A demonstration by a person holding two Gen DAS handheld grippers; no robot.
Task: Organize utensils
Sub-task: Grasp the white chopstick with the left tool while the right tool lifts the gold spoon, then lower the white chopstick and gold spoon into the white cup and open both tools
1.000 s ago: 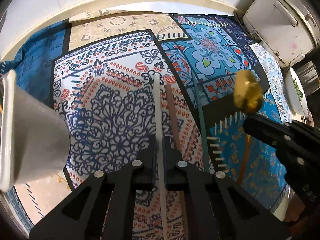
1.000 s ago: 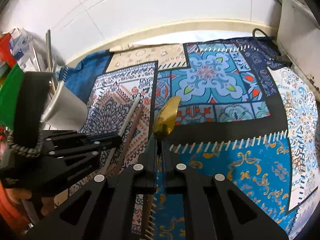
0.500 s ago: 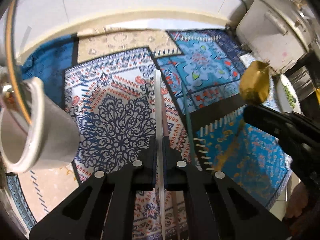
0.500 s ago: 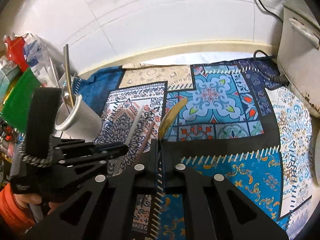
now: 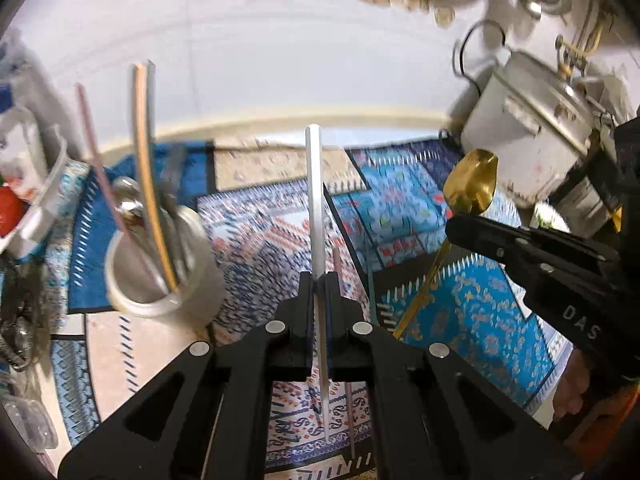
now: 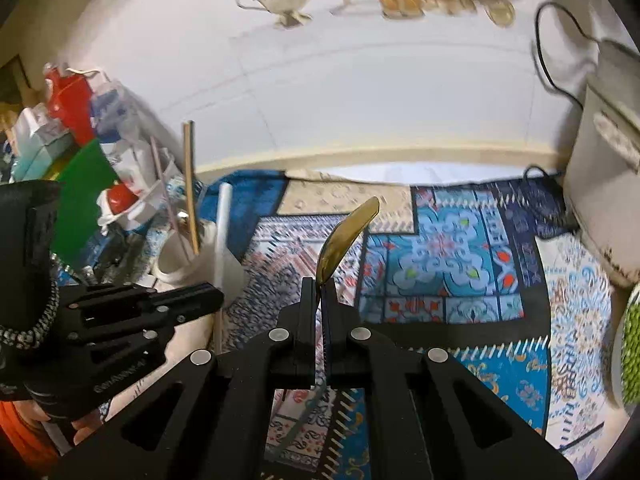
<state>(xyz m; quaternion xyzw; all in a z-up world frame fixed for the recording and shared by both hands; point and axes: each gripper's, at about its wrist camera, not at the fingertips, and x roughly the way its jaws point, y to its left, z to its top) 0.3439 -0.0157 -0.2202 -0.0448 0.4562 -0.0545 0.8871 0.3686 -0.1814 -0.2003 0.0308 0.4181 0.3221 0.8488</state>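
A patterned blue, white and red cloth (image 5: 256, 248) covers the bench, running back to a white wall (image 6: 360, 92). At the right stands a grey metal appliance (image 5: 524, 120) with a black cord (image 6: 556, 68) looping up behind it. At the left sits a white utensil cup (image 5: 156, 276) holding several upright sticks and a spoon, beside a heap of coloured packets (image 6: 80, 120).

The left gripper (image 5: 320, 280) has its jaws closed tight on a white chopstick (image 5: 314, 184), which sticks up and forward above the cloth, just right of the cup. The right gripper (image 6: 318, 284) has its jaws clamped on the thin handle of a golden spoon (image 6: 344, 240), bowl raised above the cloth. A reddish chopstick (image 5: 340, 268) lies on the cloth beneath the left gripper.
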